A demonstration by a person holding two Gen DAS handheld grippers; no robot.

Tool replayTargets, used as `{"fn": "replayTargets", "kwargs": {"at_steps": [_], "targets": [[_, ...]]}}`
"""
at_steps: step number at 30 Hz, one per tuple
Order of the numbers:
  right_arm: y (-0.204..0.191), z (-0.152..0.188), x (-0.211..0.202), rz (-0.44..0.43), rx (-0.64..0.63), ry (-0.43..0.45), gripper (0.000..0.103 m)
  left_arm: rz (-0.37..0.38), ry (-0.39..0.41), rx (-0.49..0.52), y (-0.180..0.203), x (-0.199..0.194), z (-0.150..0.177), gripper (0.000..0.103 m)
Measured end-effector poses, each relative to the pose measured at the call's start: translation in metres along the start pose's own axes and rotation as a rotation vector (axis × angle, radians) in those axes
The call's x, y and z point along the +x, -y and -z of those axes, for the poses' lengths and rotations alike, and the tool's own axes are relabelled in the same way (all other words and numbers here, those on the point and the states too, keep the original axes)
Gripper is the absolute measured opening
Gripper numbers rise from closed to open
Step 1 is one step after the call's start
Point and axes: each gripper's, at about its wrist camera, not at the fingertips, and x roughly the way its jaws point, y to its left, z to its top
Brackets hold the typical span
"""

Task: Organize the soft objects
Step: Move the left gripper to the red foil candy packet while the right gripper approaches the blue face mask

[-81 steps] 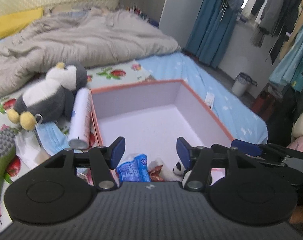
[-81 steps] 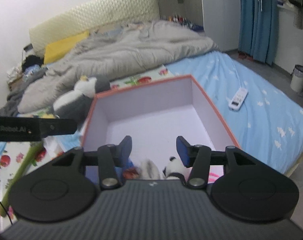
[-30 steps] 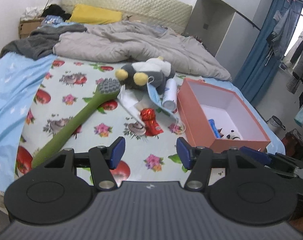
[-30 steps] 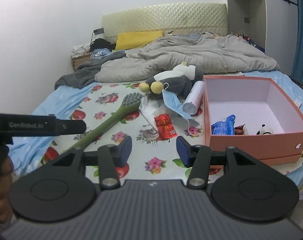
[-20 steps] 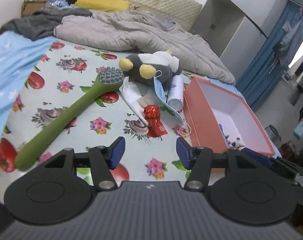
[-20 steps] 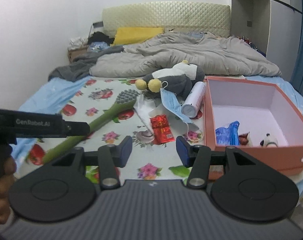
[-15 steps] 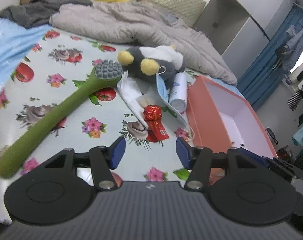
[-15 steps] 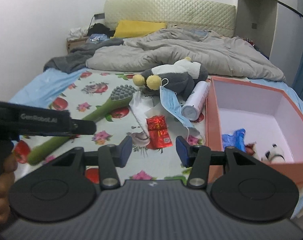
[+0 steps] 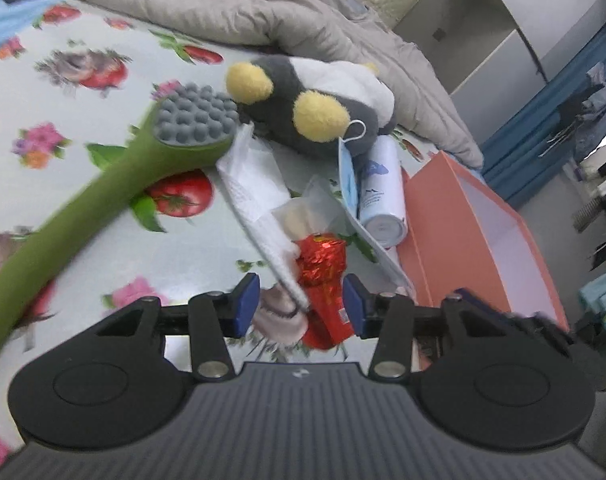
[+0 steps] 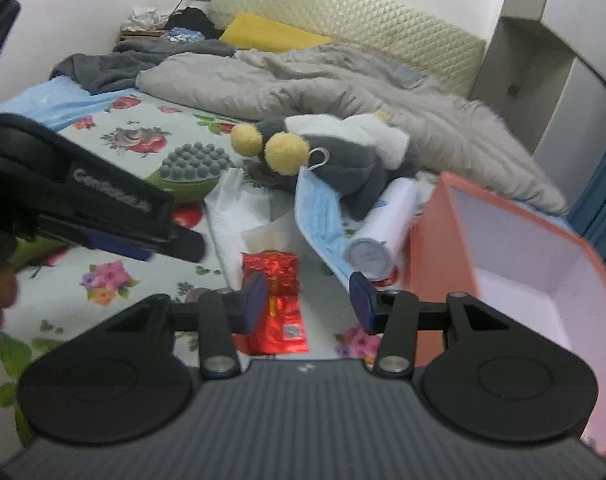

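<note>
I am closing the half-open, empty left gripper (image 9: 301,306) around the light, crinkly red foil packet (image 9: 325,286) beside the orange box (image 9: 443,236), aiming mid-body.

1 plush penguin (image 9: 323,108), 1 mask (image 10: 319,216), 1 box (image 9: 455,232)

A white tissue (image 9: 255,196), face mask (image 9: 349,184) and spray can (image 9: 381,192) are crowding the red foil packet (image 9: 323,276), leaving flowered sheet (image 9: 83,100) lying bare leftward.

The long green rubber brush (image 9: 83,204) runs off the picture's edge left of the left tongs (image 9: 301,306) and is motion-blurred. Beyond the right tongs (image 10: 309,300), the orange cardboard box (image 10: 435,236) hides its own floor.
</note>
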Motion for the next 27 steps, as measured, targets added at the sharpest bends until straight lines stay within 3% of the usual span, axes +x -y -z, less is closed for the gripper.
{"fn": "replayTargets", "kwargs": {"at_steps": [7,9,14,22,24,26,27], "targets": [[0.001,0.007,0.042,-0.124,0.072,-0.057,0.049,0.054,-0.041,-0.063,-0.019,0.040,-0.012,0.051],[0.000,0.009,0.056,-0.135,0.092,-0.076,0.049,0.057,-0.049,-0.077,-0.025,0.047,-0.014,0.051],[-0.002,0.012,0.081,-0.126,0.112,-0.096,0.061,0.090,-0.068,-0.117,-0.040,0.058,-0.015,0.051],[0.000,0.013,0.104,-0.179,0.162,-0.104,0.061,0.139,-0.071,-0.142,-0.045,0.066,-0.015,0.051],[0.001,0.015,0.108,-0.192,0.175,-0.111,0.060,0.152,-0.073,-0.147,-0.046,0.067,-0.015,0.051],[0.003,0.017,0.111,-0.214,0.188,-0.111,0.043,0.156,-0.079,-0.148,-0.046,0.068,-0.014,0.051],[0.004,0.018,0.112,-0.216,0.198,-0.115,0.040,0.153,-0.080,-0.147,-0.045,0.069,-0.014,0.051]]}}
